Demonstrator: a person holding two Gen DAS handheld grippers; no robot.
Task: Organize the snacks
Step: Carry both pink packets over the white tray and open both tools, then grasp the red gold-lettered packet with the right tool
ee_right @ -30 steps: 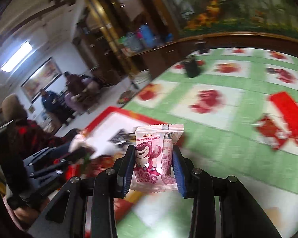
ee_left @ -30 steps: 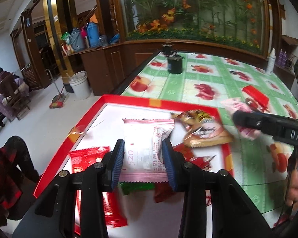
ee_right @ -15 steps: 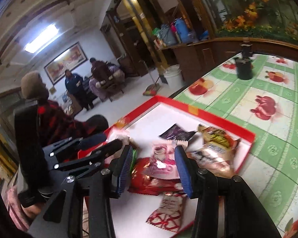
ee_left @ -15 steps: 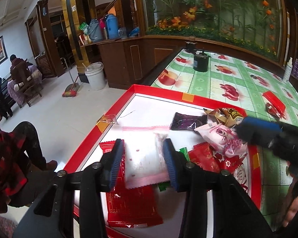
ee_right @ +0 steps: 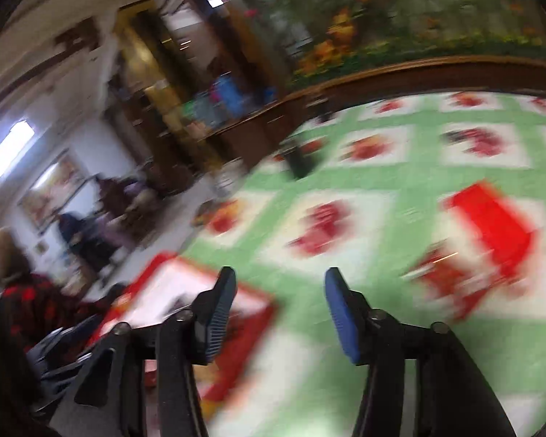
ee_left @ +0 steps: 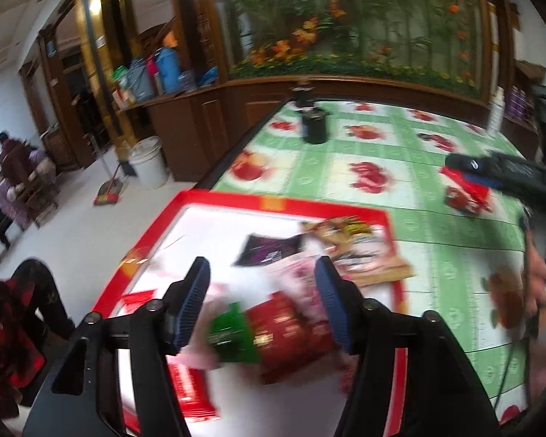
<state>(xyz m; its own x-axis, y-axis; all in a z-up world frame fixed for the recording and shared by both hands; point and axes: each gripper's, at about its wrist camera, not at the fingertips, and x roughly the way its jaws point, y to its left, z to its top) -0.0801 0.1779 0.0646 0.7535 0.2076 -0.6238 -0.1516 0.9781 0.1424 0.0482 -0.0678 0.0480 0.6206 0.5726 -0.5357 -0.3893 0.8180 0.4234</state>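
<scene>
Apparently, both the left gripper (ee_left: 262, 291) and right gripper (ee_right: 278, 309) are held wide open and empty, with loose red packets (ee_right: 484, 244) at two o'clock targeted for the tray (ee_left: 284, 205).

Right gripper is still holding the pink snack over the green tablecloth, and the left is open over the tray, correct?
Not quite. The right gripper is open and empty over the tablecloth, as the right wrist view shows. The left gripper is indeed open over the tray.
</scene>
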